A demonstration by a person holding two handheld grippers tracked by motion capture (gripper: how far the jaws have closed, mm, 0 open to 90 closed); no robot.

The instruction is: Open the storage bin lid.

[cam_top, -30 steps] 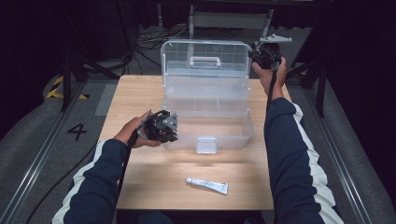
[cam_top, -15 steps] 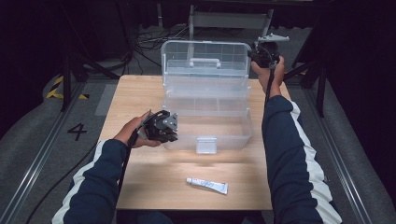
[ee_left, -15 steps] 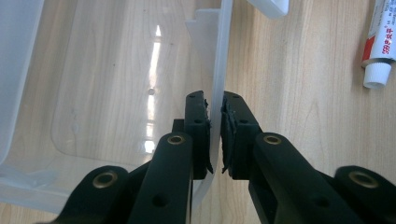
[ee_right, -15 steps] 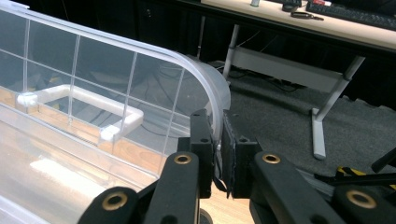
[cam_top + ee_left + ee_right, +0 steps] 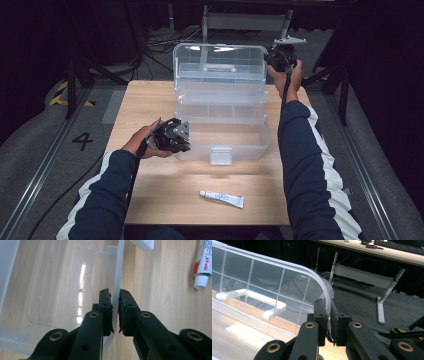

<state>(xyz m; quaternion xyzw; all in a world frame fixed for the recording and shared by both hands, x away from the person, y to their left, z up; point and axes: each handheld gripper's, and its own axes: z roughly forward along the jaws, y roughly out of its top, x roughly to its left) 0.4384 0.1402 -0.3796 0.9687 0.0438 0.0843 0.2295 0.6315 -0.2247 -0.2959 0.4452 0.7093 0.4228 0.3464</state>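
A clear plastic tool box stands open in the middle of the table, its lid raised upright at the back. My left gripper is at the box's front left corner, shut on the thin front wall, one pad on each side. My right gripper is up at the lid's top right corner, shut on the lid's curved rim. The lid's white handle shows through the plastic. A small white glue tube lies on the wood in front of the box.
The wooden table has bare room left of the box and along its front edge. The box's white latch hangs at its front centre. Black stands and cables crowd the floor behind; a desk leg stands beyond the lid.
My right hand has lowered very slightly with the lid's corner in its grip. The left hand and the box base stay where they were.
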